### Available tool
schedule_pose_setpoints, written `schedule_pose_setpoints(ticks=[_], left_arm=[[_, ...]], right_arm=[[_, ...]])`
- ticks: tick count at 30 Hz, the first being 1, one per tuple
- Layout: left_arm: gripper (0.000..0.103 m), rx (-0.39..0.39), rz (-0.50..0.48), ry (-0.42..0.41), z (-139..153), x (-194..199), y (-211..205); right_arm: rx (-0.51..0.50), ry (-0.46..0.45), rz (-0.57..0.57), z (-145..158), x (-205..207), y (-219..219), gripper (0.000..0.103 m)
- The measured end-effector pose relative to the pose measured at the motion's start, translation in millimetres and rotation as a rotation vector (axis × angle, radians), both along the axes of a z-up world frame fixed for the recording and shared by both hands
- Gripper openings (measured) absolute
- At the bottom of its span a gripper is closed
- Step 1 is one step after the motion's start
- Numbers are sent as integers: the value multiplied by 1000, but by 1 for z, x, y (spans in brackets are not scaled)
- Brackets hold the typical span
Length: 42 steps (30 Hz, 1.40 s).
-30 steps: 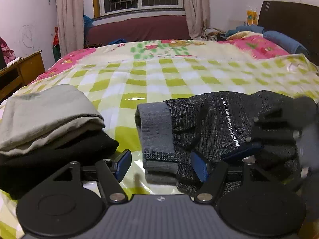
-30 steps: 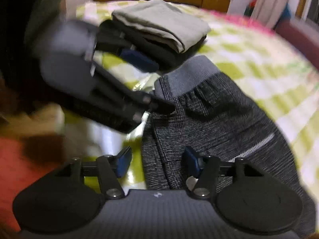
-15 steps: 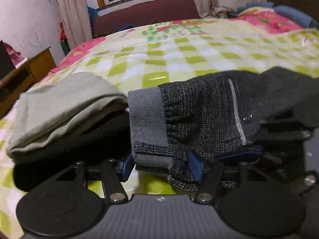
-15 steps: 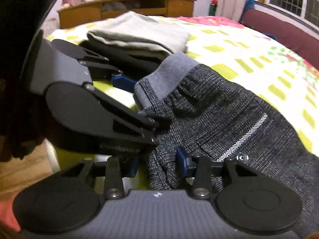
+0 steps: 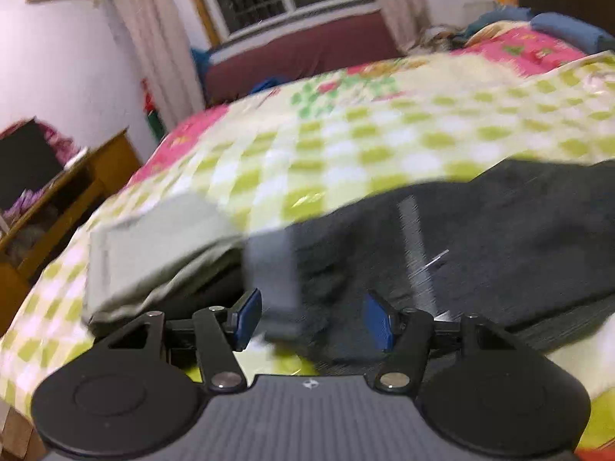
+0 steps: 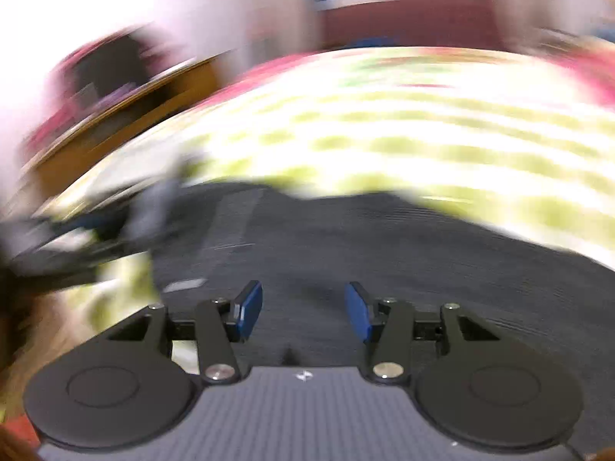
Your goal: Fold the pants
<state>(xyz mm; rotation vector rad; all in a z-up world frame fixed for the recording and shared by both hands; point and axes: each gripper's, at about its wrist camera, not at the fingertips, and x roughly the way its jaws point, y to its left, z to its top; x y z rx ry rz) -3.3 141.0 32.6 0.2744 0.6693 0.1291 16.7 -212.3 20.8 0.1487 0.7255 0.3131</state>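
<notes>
While both views blur: dark grey knit pants w/ lighter grey waistband lying folded on green-checked bed cover, waistband end just beside stack of folded beige and black garments. Left claw apart, pads either side of waistband, not clamped. Right claw apart too, low over pants body, gripping nothing. Best approach, prob.: grip both layers at edge, lift evenly, keep fold square. Both held low, near level w/ bed.

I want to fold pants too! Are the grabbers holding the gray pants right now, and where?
Neither holds them. The left gripper and right gripper are both open over the gray pants, pads apart.
</notes>
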Motion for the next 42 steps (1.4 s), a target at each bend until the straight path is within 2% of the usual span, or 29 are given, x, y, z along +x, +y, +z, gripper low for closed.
schedule_pose_setpoints(ticks=[3,5,8,10,14,17,20,22,24,28,37,42], left_arm=[[73,-2,-105,-5,6,12,-49],[73,-21,-223,27,4,28,-98],[73,-32,-419,61,-3,46,-172],[73,-26,-542,76,-9,57,-223],[73,-29,-688,121,-26,76,-304],[73,63,-757,164,-50,77,-350],[73,83,-797,189,-58,74,-367],[73,94,-809,189,-58,74,-372],[73,92,-805,196,-57,79,-376],[73,84,-792,198,-56,88,-379],[74,78,-806,191,-59,92,-381],[74,73,-803,185,-58,92,-379]], right_arm=[[-23,-17,-283,-5,-15,-94,51],[-41,-47,-430,-6,-33,-147,51],[-34,-60,-608,-10,-54,-204,51],[7,-60,-696,-16,-68,-243,51],[141,-57,-850,-35,-73,-300,48],[232,-45,-912,-50,-66,-326,47],[291,-68,-941,-50,-62,-342,47],[326,-86,-968,-50,-62,-348,42],[356,-89,-996,-52,-63,-357,12],[359,-81,-995,-55,-68,-363,11],[340,-99,-1040,-42,-72,-374,19],[230,-95,-984,-30,-61,-373,9]])
